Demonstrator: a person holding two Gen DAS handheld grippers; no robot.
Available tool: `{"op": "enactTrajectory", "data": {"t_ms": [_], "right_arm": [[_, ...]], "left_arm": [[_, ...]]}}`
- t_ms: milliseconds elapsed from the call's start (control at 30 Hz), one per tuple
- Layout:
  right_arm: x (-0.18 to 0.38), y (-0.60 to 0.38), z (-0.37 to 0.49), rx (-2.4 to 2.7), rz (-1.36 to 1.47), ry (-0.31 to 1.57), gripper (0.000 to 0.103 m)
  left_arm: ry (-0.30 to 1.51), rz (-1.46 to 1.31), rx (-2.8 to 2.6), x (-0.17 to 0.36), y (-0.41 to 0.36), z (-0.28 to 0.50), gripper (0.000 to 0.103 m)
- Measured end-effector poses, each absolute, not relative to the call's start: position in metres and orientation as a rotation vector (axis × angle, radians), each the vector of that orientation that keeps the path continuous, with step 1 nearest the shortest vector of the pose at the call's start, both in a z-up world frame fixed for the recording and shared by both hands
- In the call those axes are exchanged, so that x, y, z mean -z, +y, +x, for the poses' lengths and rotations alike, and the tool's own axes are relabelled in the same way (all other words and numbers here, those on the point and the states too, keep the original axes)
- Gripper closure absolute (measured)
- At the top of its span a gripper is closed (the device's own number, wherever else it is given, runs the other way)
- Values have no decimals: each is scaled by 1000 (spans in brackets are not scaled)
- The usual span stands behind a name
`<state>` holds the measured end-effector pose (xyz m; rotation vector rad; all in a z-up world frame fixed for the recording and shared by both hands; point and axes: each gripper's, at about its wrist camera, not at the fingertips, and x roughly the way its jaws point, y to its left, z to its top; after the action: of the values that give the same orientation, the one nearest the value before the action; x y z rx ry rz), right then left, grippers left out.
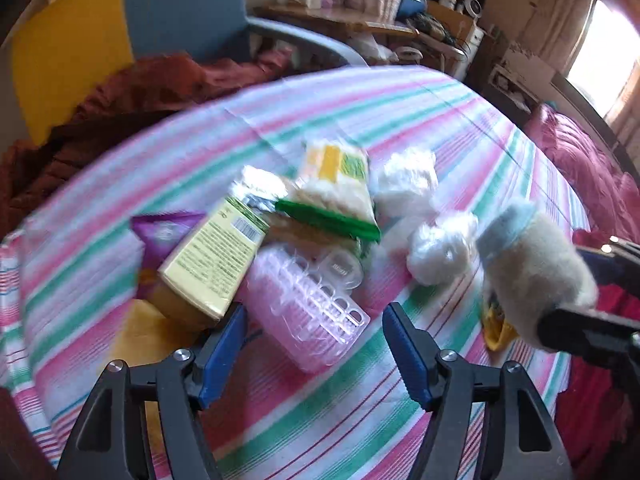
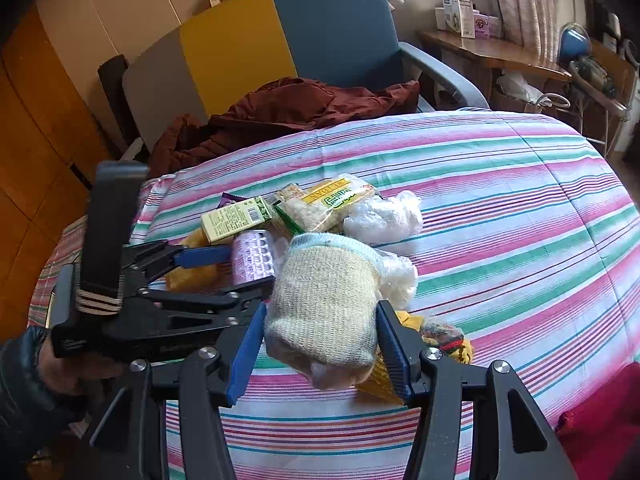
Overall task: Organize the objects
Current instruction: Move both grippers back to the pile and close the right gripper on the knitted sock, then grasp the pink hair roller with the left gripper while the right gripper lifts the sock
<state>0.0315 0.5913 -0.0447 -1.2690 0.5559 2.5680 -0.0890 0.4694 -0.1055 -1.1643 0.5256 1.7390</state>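
Right wrist view: the right gripper (image 2: 320,344) clamps a knitted beige sock roll (image 2: 326,300) above the striped cloth (image 2: 520,216), which lies bare toward its right edge. A rice bag (image 2: 328,204) reads something like "WU CHAN". The left gripper (image 1: 314,344) hangs with jaws apart over a pink holed container (image 1: 308,304), gripping nothing. A yellow box (image 1: 212,256) shows a barcode.

Beige knitted roll (image 2: 324,304), lifted above clutter
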Motion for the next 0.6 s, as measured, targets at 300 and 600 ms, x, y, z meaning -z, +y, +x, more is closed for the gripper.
{"op": "enactTrajectory", "data": {"t_ms": [300,600], "right_arm": [[45,597,34,-2548,-1250,567,47],[43,601,36,-2543,-1233,593,47]], "left_arm": [[498,-1146,-1645,111,451,-51,35],[596,-1029,-1674,87,458,-63,22]]}}
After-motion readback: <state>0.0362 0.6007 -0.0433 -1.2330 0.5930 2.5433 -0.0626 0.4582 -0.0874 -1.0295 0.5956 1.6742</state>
